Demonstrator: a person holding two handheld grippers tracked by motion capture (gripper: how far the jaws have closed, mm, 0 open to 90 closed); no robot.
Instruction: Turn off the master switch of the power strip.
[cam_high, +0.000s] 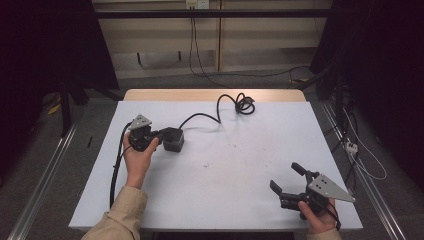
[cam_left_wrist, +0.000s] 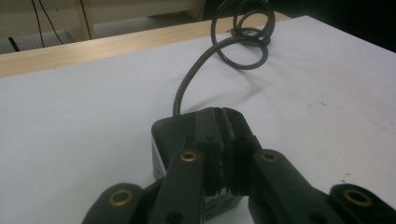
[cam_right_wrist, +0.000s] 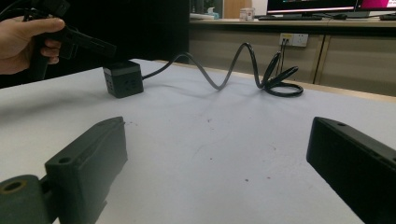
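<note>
Left tongs (cam_high: 159, 134) closed above black cube (cam_high: 172, 139); right tongs (cam_high: 286, 178) wide open, empty.

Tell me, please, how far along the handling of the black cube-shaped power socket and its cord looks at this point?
Little looks done: the black cube-shaped power socket sits on the white table, its black cord trailing to a loose coil. In hand: the left gripper, jaws together, rests on top of the cube without clamping it. Still left: gripping or moving it. The right gripper waits open, apart.
</note>
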